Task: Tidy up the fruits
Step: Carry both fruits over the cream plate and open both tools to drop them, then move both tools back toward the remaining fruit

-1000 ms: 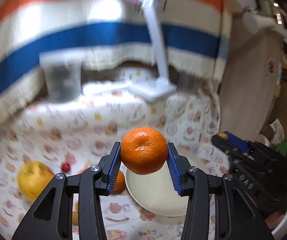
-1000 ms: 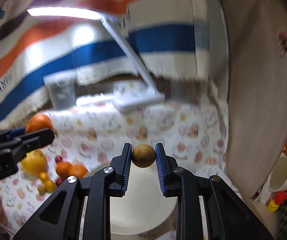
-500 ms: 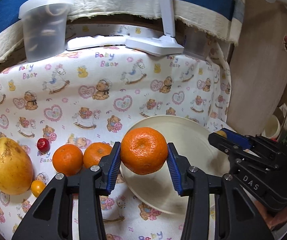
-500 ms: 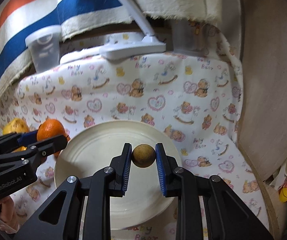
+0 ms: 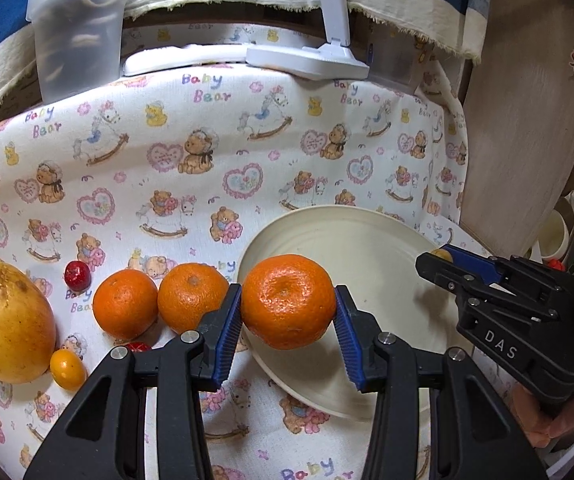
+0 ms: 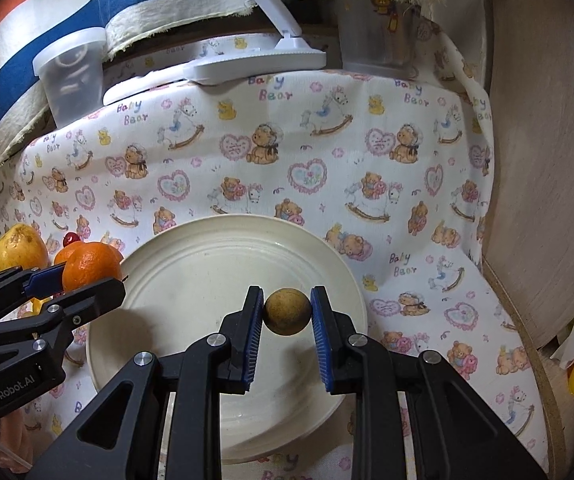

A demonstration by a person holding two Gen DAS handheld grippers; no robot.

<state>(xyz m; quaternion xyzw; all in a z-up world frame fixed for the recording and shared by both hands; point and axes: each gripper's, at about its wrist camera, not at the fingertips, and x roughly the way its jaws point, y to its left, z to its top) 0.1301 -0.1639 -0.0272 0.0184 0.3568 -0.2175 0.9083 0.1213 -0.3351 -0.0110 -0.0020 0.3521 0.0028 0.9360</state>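
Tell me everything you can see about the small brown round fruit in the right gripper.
The small brown round fruit is a dull tan-brown ball with a matte, faintly speckled skin, with no stem or leaf in view. It is pinched at its two sides between the blue ribbed pads of the right gripper fingers, held over the round cream plate. Whether it touches the plate cannot be told. In the left wrist view only a sliver shows.

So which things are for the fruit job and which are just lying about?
For the job: held orange, brown fruit, plate, loose oranges, yellow fruit, left claw, right claw.

Lying about: tub, lamp, cloth.
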